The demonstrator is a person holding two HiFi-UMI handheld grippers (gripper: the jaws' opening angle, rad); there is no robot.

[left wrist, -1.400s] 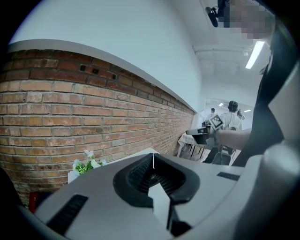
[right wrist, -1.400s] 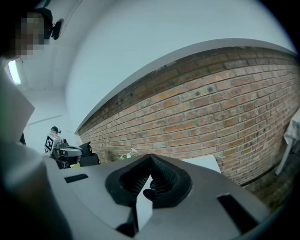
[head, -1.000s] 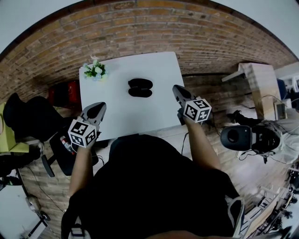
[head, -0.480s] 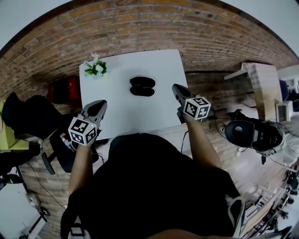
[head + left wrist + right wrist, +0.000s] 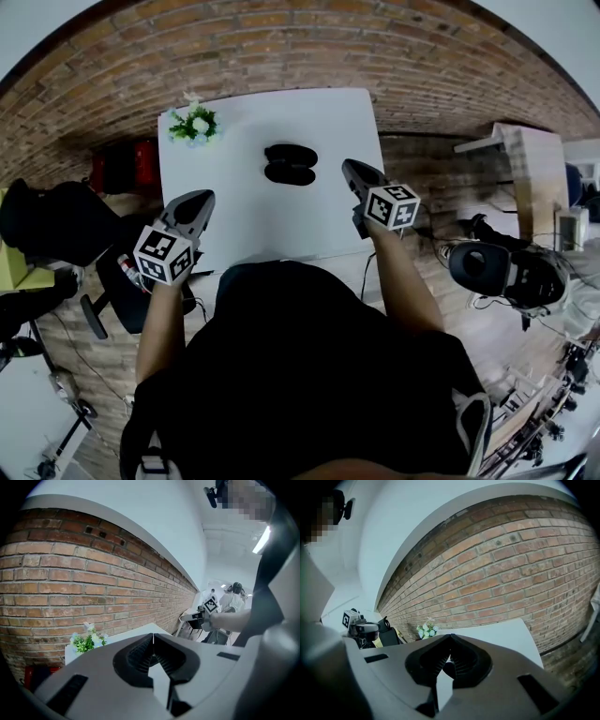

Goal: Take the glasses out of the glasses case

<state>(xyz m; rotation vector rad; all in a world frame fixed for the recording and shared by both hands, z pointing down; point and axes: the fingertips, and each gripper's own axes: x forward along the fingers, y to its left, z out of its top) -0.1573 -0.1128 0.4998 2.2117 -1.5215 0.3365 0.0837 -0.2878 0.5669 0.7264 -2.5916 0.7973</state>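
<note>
Lying on the table: the glasses case (image 5: 290,165), dark, in the middle of the far half of the white table (image 5: 244,220).
Case, look: it shows as two dark oval shapes, one just behind the other and touching; from the head view I cannot tell if it is open.
Case, content: too small and dark to see what is inside.
Flower pot: a small plant with white flowers (image 5: 194,125) stands at the far left corner of the table, well apart from the case.
Left gripper (image 5: 199,200): held over the near left edge of the table, pointing to the brick wall (image 5: 281,47); its jaws are pressed together, with nothing between them.
Right gripper (image 5: 352,169): held over the right side of the table, near the case but not touching it; its jaws also meet at the tips, with nothing between them.
Arms: both forearms reach forward from the body, one on each side.
</note>
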